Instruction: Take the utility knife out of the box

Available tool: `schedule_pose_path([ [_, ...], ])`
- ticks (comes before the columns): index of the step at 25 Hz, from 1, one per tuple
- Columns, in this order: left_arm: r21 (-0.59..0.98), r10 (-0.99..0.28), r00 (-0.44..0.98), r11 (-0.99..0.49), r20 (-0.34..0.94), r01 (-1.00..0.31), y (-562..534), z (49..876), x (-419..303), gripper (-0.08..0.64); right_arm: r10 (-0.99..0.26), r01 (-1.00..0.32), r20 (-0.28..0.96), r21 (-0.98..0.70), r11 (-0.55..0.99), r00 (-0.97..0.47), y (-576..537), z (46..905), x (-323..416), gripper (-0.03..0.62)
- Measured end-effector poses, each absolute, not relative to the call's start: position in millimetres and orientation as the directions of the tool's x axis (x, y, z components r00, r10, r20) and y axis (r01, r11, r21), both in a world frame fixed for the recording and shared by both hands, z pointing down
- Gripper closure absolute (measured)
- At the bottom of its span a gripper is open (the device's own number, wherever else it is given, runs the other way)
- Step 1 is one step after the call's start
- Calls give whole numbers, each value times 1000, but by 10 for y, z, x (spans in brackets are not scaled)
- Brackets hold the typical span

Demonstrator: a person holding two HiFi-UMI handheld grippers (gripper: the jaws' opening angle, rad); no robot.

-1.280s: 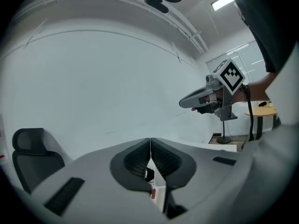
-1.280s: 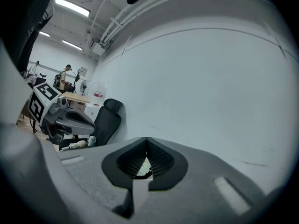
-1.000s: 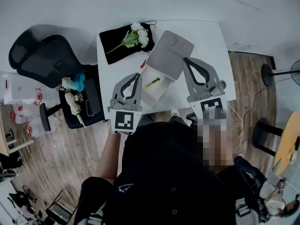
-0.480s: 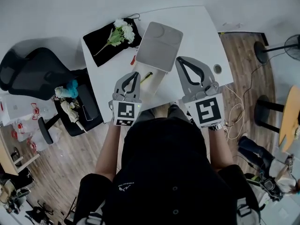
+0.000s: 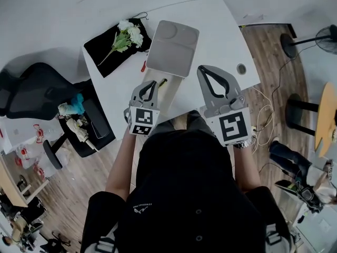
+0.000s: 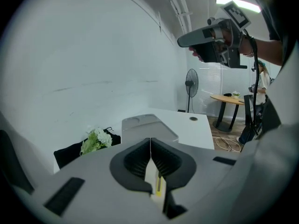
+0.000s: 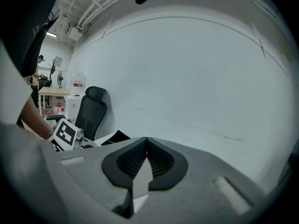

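1. While both grippers hover over the white tabletop (image 5: 226,30), the utility knife (image 5: 162,81) lies inside the open box (image 5: 171,91), below its raised grey lid (image 5: 172,47).
2. The left gripper (image 5: 154,83) has its jaws pressed together on nothing, with its tips over the box near the knife.
3. The right gripper (image 5: 202,69) is likewise closed and empty, and it is held beside the box.
4. White flowers (image 5: 129,33) rest on a black cloth (image 5: 108,49) at the tabletop's far-left corner.

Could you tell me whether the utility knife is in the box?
In: the yellow-and-black utility knife lies inside the open grey box.
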State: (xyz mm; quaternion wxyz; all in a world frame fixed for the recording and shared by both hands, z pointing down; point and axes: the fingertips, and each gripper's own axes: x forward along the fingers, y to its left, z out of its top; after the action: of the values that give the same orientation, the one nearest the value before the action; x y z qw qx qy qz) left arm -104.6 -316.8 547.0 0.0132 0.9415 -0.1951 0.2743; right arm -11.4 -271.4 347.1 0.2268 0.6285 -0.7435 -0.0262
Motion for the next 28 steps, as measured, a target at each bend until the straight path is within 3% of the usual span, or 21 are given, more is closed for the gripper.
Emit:
schedule_pose_path([
  [28,35,-124,632,-972,765,-233,-3049,6607,-732,551,-916,-949,401,293,117,10,-2516,3861,124,588],
])
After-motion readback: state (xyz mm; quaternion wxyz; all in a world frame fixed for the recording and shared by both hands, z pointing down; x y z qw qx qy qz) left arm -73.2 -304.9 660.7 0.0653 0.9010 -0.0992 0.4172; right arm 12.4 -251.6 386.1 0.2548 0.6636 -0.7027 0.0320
